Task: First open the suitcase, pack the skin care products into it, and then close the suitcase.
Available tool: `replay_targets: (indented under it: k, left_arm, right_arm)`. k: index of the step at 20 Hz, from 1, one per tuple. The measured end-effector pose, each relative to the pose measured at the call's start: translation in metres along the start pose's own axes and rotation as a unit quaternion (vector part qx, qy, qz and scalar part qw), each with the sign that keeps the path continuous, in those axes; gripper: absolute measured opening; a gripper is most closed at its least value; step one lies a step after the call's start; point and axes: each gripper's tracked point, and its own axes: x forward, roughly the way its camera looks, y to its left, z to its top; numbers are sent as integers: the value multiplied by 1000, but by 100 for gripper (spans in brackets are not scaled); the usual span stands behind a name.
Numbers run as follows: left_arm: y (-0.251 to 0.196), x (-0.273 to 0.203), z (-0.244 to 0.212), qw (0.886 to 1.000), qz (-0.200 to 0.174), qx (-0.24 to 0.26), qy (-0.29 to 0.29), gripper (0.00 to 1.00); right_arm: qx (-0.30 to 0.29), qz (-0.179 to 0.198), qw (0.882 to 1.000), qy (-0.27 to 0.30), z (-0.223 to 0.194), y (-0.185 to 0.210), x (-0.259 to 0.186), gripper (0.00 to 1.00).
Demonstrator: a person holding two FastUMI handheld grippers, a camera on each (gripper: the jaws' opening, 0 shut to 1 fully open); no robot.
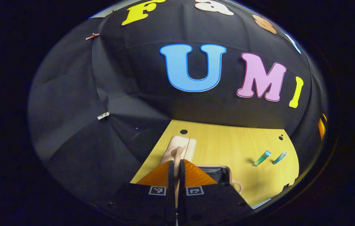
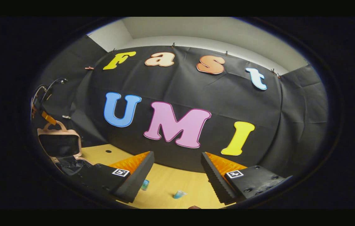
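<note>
Left gripper view | suitcase (image 1: 180,147) handle pinched | tubes (image 1: 261,158) unreadable

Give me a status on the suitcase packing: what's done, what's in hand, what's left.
Done: the suitcase is open, its lid standing up over the dark interior. In hand: the left claw is shut on the lid's handle, holding it up, while the right claw hangs open above the table. Left: both skin care tubes lie on the wooden table, not yet packed, and closing comes after.
</note>
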Motion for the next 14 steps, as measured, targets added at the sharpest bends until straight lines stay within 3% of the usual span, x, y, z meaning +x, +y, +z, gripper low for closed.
replay_targets:
  k: [3, 6, 12, 14]
  left_arm:
    - [66, 42, -7, 999, 26, 27, 0, 8]
    - [125, 95, -35, 998, 51, 23, 30, 8]
    - [181, 192, -117, 991, 32, -70, 106, 8]
    - [184, 216, -152, 986, 36, -79, 140, 8]
  right_arm:
    - [-2, -37, 999, 17, -4, -10, -1, 94]
    - [-21, -64, 997, 32, -7, -12, -3, 94]
    - [-13, -107, 991, 78, -20, -7, -9, 94]
    - [-6, -120, 988, 95, -27, -6, -12, 96]
